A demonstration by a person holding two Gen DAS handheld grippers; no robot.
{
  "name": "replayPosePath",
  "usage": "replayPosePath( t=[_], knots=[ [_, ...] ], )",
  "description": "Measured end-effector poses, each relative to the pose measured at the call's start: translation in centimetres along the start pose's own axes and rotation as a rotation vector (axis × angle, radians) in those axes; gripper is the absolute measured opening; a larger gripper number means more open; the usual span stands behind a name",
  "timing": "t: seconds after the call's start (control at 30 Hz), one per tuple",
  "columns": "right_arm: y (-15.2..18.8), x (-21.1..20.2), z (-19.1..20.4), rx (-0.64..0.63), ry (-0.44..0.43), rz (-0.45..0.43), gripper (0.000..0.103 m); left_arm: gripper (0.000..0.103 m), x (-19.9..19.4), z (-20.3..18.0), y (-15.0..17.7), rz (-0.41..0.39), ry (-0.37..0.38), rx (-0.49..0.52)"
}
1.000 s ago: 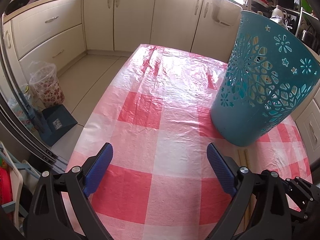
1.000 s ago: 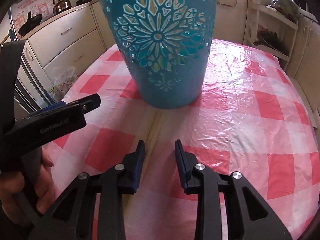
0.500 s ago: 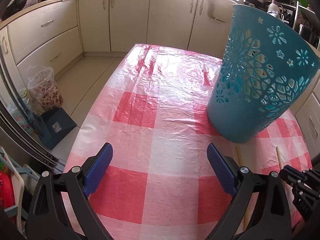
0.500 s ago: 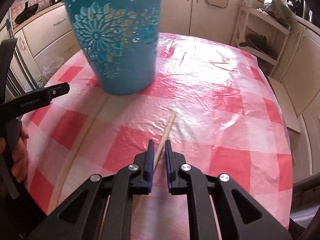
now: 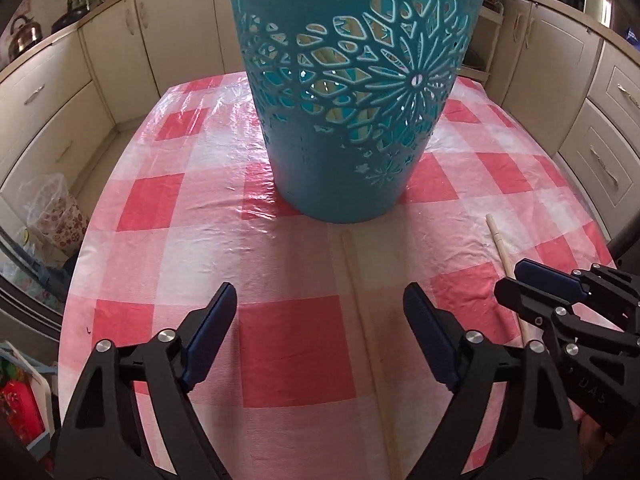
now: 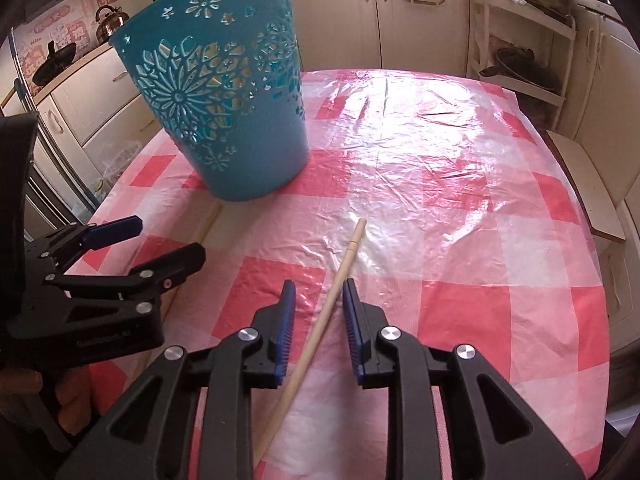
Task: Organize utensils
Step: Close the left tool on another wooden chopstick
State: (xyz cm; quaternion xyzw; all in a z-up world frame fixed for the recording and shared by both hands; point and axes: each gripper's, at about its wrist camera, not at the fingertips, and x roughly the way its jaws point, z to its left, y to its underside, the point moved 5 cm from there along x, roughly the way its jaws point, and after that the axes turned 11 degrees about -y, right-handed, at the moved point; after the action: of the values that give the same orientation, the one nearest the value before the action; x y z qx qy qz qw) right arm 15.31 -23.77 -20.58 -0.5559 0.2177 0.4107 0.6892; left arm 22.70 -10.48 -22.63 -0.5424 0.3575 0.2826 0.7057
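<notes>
One pale wooden chopstick (image 6: 320,330), seemingly loose, between right tool (image 6: 319,300) pads.

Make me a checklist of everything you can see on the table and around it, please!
Surface: table under a red-and-white checked plastic cloth, wrinkled and shiny.
Job's things: teal cut-out basket stands upright, with pale sticks showing through its holes; one chopstick lies flat between the right gripper's fingers; a second chopstick lies in front of the basket.
Clutter: nothing seen on the cloth.
Grippers: left gripper wide open above the second chopstick; right gripper partly open around the first chopstick, pads apart from it.
Cables: nothing seen.
Surroundings: cream kitchen cabinets, a kettle on the counter, a floral bin on the floor.
</notes>
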Motion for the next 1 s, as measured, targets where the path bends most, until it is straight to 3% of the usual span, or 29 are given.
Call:
replayPosePath(
  t=[0.13,0.3,0.37,0.63,0.7,0.77,0.83,0.87,1.0],
  knots=[
    [0.1,-0.2,0.0,0.006,-0.019,0.001,0.030,0.054,0.0,-0.7,0.1,-0.009,-0.019,0.015],
    [0.3,-0.4,0.0,0.018,-0.036,0.001,0.032,0.014,-0.2,-2.0,-0.1,-0.022,0.007,0.041],
    [0.4,-0.5,0.0,0.021,-0.039,0.000,0.033,0.006,-0.4,-2.5,0.0,-0.032,0.021,0.051],
    [0.4,-0.5,0.2,0.025,-0.051,-0.010,0.039,0.006,-0.6,-2.6,0.1,-0.029,0.029,0.065],
    [0.3,-0.4,0.2,0.025,-0.051,-0.015,0.040,0.015,-0.4,-2.2,-0.1,-0.026,0.007,0.060],
    [0.3,-0.4,0.2,0.025,-0.049,-0.019,0.041,0.015,-0.3,-1.8,-0.2,-0.032,0.011,0.056],
    [0.2,-0.3,0.3,0.024,-0.047,-0.022,0.042,0.013,-0.2,-1.7,-0.2,-0.040,0.022,0.057],
    [0.2,-0.3,0.3,0.023,-0.046,-0.023,0.043,0.006,-0.3,-1.7,-0.1,-0.043,0.037,0.060],
    [0.1,-0.1,0.6,0.011,-0.038,-0.024,0.046,0.004,-0.5,-1.5,0.1,-0.040,0.045,0.072]
  ],
)
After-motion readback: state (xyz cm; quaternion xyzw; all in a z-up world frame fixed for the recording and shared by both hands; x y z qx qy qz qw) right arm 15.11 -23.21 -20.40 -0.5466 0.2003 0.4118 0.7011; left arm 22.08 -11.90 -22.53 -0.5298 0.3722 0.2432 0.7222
